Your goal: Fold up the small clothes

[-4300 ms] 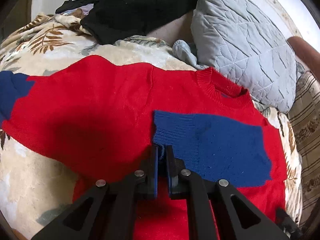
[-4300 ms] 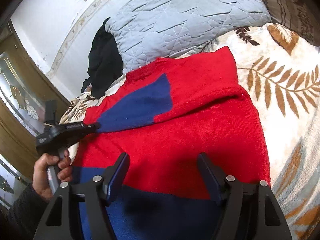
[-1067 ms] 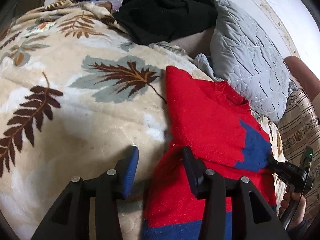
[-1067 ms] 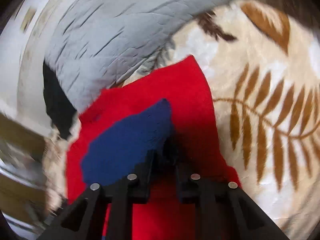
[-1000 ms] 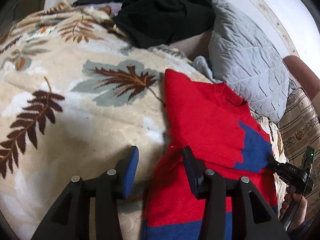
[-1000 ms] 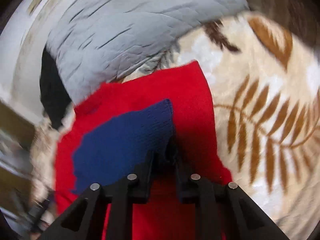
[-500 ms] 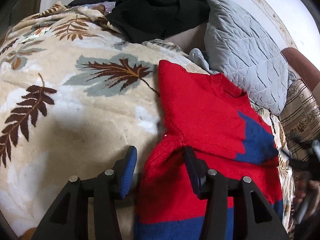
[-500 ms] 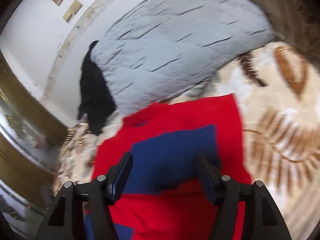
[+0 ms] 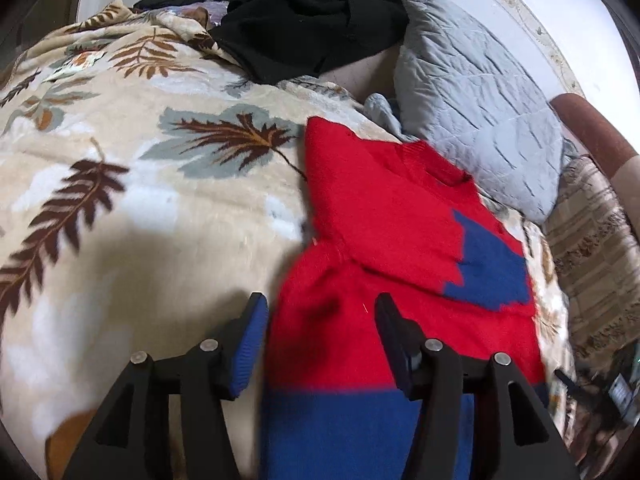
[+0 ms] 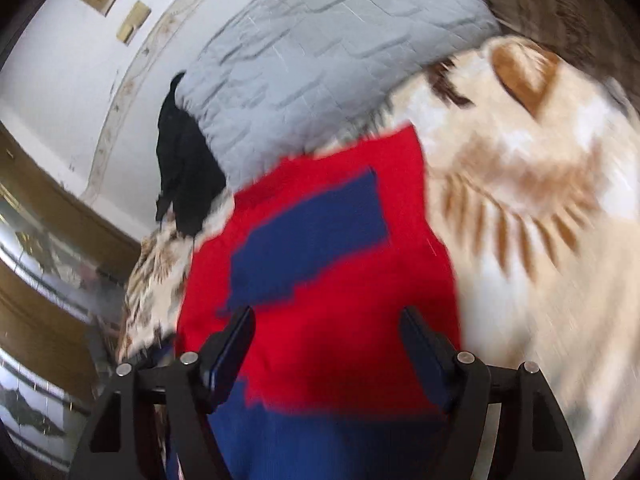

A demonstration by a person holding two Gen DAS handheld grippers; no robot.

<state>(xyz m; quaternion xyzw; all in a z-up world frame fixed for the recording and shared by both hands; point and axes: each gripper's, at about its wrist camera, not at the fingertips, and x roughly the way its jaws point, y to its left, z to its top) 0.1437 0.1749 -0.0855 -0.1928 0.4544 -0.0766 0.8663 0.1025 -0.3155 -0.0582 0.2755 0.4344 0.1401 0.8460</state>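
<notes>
Jaws of left gripper point(image 9: 320, 320) opening astride sweater point(image 9: 384, 216) edge.

My sweater point(image 9: 384, 216) was red with blue point(image 9: 492, 268) sleeve ends and a blue hem band. Under the sweater, the blanket point(image 9: 120, 208) was cream with brown and grey-green leaves. Beyond the sweater lay a grey quilted pillow point(image 9: 480, 120) and black clothes point(image 9: 304, 12). My finger pads point(image 9: 250, 344) were blue.
</notes>
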